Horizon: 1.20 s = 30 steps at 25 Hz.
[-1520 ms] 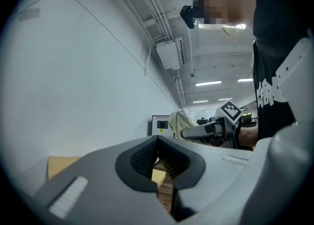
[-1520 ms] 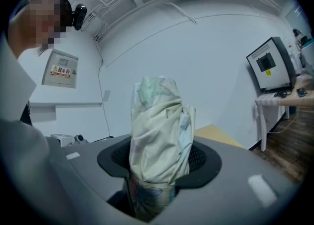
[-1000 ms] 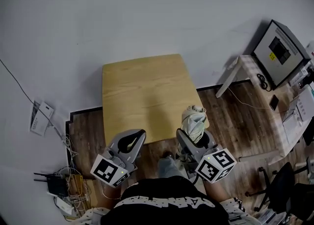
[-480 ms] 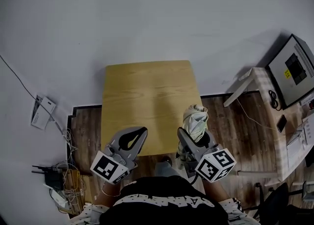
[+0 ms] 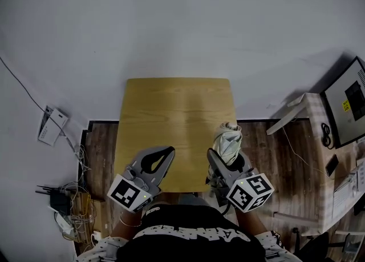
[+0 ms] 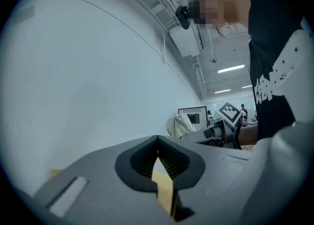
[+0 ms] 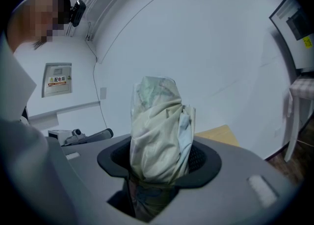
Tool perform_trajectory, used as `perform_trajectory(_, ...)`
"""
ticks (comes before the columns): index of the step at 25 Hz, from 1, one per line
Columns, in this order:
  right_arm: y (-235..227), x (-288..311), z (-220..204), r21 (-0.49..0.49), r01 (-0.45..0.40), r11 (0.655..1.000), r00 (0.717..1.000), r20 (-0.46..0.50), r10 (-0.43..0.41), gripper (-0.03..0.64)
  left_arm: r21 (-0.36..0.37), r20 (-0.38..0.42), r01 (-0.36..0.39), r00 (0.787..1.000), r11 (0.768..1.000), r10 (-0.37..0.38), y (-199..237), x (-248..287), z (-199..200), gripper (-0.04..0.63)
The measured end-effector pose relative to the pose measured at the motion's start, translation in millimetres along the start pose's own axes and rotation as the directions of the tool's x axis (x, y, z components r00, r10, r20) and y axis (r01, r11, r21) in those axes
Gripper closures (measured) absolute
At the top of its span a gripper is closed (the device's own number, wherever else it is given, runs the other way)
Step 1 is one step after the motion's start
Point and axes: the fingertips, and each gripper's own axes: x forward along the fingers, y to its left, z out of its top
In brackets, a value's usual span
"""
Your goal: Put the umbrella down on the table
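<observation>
A tangle of cables and power adapters (image 5: 67,209) lies on the wood floor left of a light wooden desk (image 5: 177,112), where a person in a black printed top (image 5: 194,239) stands at the near edge with a gripper in each hand. Over the desk's near left corner, the left gripper (image 5: 169,153) points across the desk with its fingers pressed together at the tips and nothing between them. At the desk's near right corner, the right gripper (image 5: 226,158) has its fingers pinching a folded pale cream umbrella (image 5: 227,140), which juts out beyond them, held in the air at the desk's right edge. Well to the right of the desk stand a white side table (image 5: 312,119) and a monitor (image 5: 349,102).
</observation>
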Motion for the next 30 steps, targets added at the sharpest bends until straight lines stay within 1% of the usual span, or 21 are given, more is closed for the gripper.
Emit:
perform_trajectory(2,-6,8,-2,-0.003,0.005,1.000,1.000,-0.016,-0.005,0.360,-0.006,-0.025,-0.001,1.000,1.000,0.001,3,2,-3,0.597)
perform_trajectory(4,-11,16,-6,0.003,0.016,1.000,1.000,-0.023,-0.016,0.360,-0.020,-0.070,0.000,0.998,1.000,-0.002,6,0,-8,0.597)
perform_trajectory(7,-14,23,-14,0.013,0.038,0.999,0.998,-0.040,-0.038,0.360,-0.035,-0.101,-0.009,0.995,0.999,0.006,16,-5,-15,0.597)
perform_trajectory(9,-14,29,-16,0.013,0.056,0.998,0.998,-0.043,-0.055,0.360,-0.035,-0.103,-0.004,0.995,0.999,0.000,23,-5,-15,0.597)
perform_trajectory(12,-13,35,-18,0.025,0.080,0.996,0.996,-0.041,-0.079,0.360,-0.012,-0.056,0.009,0.998,1.000,-0.010,36,-6,-9,0.597)
perform_trajectory(14,-15,38,-20,0.029,0.098,0.995,0.994,-0.042,-0.097,0.360,-0.006,-0.047,0.016,0.999,1.000,-0.016,41,-6,-7,0.597)
perform_trajectory(23,-23,55,-43,0.025,0.162,0.986,0.983,-0.096,-0.159,0.360,-0.040,-0.034,0.015,0.999,0.999,-0.017,61,-14,-18,0.597)
perform_trajectory(24,-24,57,-46,0.024,0.167,0.986,0.981,-0.103,-0.164,0.360,-0.042,-0.039,0.014,0.999,0.999,-0.016,63,-15,-19,0.597)
perform_trajectory(28,-31,66,-58,0.019,0.180,0.983,0.975,-0.136,-0.176,0.360,-0.054,-0.111,0.004,0.994,0.999,-0.010,67,-20,-32,0.597)
perform_trajectory(30,-34,72,-63,0.021,0.186,0.982,0.972,-0.147,-0.181,0.360,-0.057,-0.133,-0.001,0.991,0.998,-0.007,69,-23,-38,0.597)
